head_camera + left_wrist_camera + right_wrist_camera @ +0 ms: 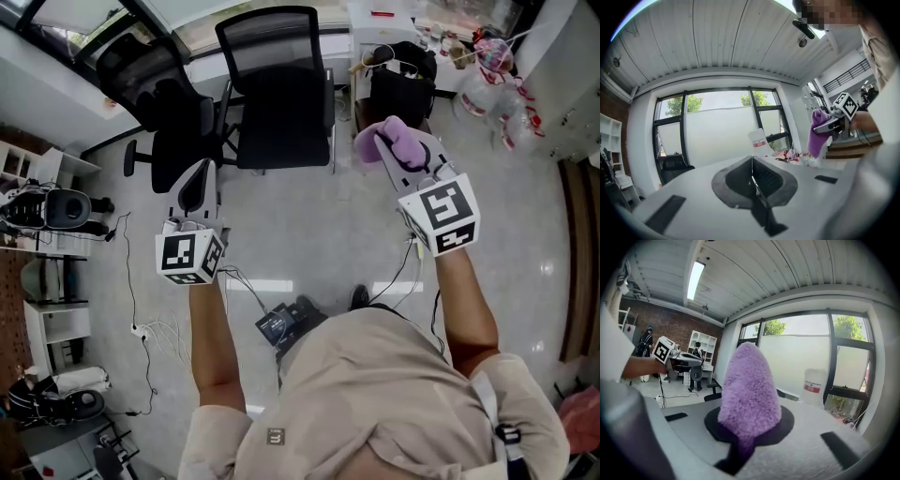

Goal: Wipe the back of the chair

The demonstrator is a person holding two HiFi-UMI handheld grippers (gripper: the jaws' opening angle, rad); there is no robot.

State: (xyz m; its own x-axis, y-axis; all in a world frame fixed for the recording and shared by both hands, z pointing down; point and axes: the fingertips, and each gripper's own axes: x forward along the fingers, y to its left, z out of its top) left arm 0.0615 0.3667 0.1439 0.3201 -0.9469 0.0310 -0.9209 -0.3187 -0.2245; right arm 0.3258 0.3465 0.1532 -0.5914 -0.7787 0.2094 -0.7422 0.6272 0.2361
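Note:
Two black office chairs stand ahead of me in the head view: one with a mesh back [279, 86] in the middle and another [161, 111] to its left. My right gripper [390, 152] is shut on a fluffy purple cloth [386, 139], held up in the air to the right of the middle chair and clear of it. In the right gripper view the cloth [750, 386] fills the space between the jaws and hides the fingertips. My left gripper [194, 186] hovers below the left chair, its jaws shut with nothing between them [752, 165].
A black bag [403, 77] sits behind the cloth at the back right, with plastic bags [497, 80] further right. White shelves [52, 202] line the left side. Cables [141, 309] and a small device [277, 325] lie on the floor by my feet.

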